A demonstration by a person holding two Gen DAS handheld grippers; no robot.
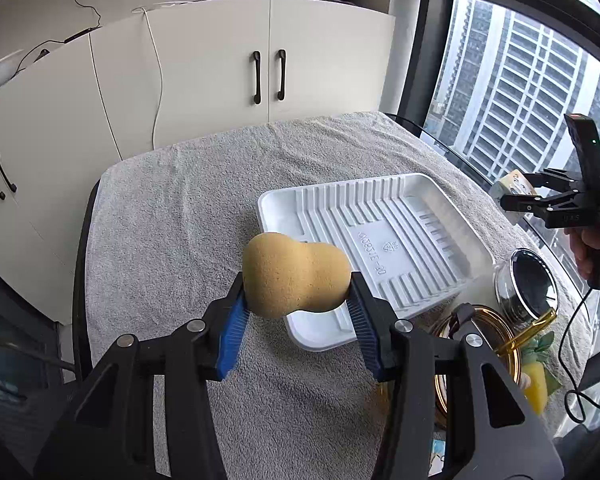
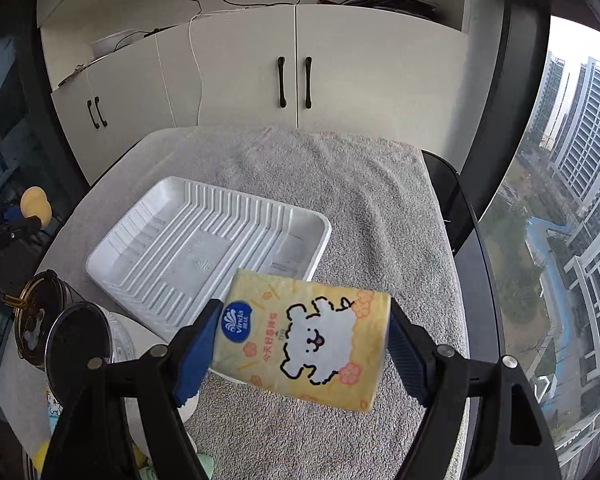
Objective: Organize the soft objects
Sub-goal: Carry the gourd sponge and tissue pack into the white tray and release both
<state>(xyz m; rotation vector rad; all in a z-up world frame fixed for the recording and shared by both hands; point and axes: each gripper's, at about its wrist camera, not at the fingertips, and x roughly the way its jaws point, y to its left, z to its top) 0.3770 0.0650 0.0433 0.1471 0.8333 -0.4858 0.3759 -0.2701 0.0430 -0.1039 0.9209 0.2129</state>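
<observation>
While one white tray (image 1: 384, 216) lies bare, left hand-held gripper (image 1: 296, 304) pinching one sponge (image 1: 292, 276), right hand-held gripper (image 2: 300, 344) pinching one tissue pack (image 2: 312, 340).

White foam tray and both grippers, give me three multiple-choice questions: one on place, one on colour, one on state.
1. Where does the white foam tray sit?
A. on the grey towel
B. on the cabinet
C. on the floor

2. What colour is the sponge in the left gripper?
A. pink
B. yellow
C. green

3. What is the right gripper doing?
A. hanging open
B. gripping a jar
C. gripping a Vinda tissue pack

Answers: A, the towel shows all around the tray; B, the sponge is mustard yellow; C, blue pads press both of its ends.
</observation>
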